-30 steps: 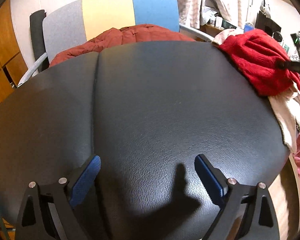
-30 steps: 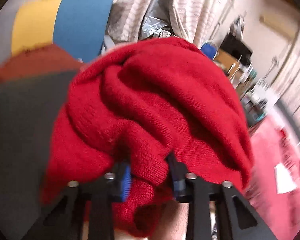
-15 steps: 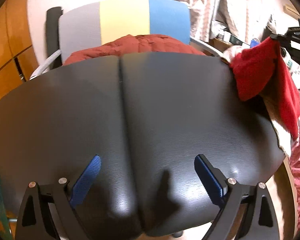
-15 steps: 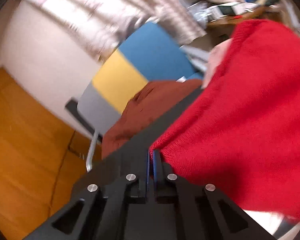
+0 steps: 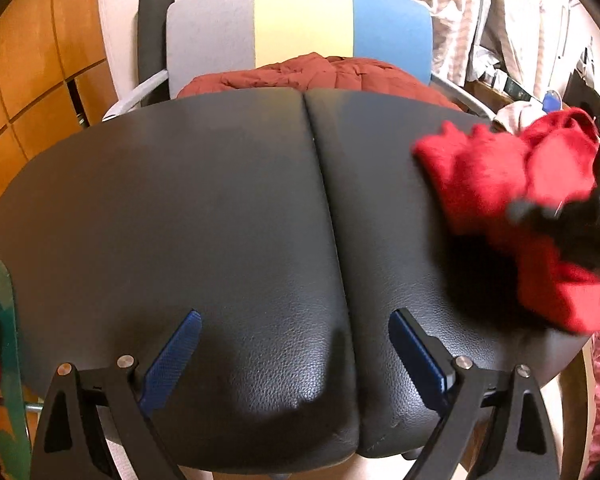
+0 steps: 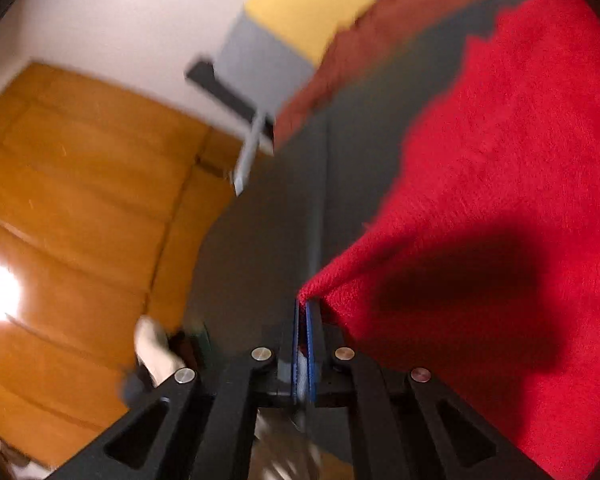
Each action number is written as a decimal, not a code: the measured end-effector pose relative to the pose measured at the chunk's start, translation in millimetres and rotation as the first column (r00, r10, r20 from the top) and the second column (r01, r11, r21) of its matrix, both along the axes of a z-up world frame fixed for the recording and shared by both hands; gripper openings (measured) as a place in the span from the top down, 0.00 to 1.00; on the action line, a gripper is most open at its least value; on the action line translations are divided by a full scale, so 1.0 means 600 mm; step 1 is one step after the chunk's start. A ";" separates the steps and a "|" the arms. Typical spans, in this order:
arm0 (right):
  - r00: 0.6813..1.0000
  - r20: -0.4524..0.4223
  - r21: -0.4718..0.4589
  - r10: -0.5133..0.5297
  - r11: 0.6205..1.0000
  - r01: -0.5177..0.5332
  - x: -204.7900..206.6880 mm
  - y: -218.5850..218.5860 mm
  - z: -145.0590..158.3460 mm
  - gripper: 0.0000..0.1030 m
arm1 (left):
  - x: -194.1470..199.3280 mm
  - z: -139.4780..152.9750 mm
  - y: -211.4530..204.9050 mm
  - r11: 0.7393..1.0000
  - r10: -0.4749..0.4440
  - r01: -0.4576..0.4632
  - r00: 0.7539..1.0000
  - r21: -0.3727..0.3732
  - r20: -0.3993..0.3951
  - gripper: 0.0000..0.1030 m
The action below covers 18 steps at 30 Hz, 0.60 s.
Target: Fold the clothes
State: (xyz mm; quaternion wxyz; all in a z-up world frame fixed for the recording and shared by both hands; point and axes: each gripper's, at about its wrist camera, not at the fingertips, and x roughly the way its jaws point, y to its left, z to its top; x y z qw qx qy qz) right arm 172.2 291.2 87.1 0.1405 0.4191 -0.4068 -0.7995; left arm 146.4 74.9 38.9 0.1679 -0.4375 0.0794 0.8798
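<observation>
Red fuzzy knit sweater [image 6: 500,184], pinched corner

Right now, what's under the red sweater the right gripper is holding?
Under the red sweater lies the black padded surface, with the sweater's shadow on it. The right gripper pinches one edge. Whatever sits beneath the sweater's far right part is covered.

warm indoor light; right view motion-blurred; fisheye edges.

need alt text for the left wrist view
An open left hand-held gripper hovers over a black padded seat. At right, a red sweater is carried in over the seat; behind stands a grey, yellow and blue chair.
</observation>
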 end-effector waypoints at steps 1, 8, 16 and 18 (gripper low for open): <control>1.000 -0.002 0.035 0.000 0.999 0.000 0.003 -0.007 -0.007 0.92 | -0.001 0.001 0.007 1.000 -0.012 0.012 1.000 -0.006 -0.005 0.07; 0.951 -0.222 0.380 -0.215 0.879 0.287 0.130 0.081 0.056 0.23 | -0.060 0.034 0.094 0.994 -0.105 0.108 0.991 0.033 -0.078 0.07; 0.954 -0.119 0.516 -0.276 0.803 0.297 0.114 0.169 0.026 0.23 | -0.200 0.028 0.199 0.996 -0.045 0.045 0.999 0.071 0.001 0.07; 0.959 -0.091 0.504 -0.267 0.819 0.276 0.106 0.172 0.008 0.23 | -0.222 0.018 0.224 0.993 -0.068 0.062 0.996 0.100 0.059 0.07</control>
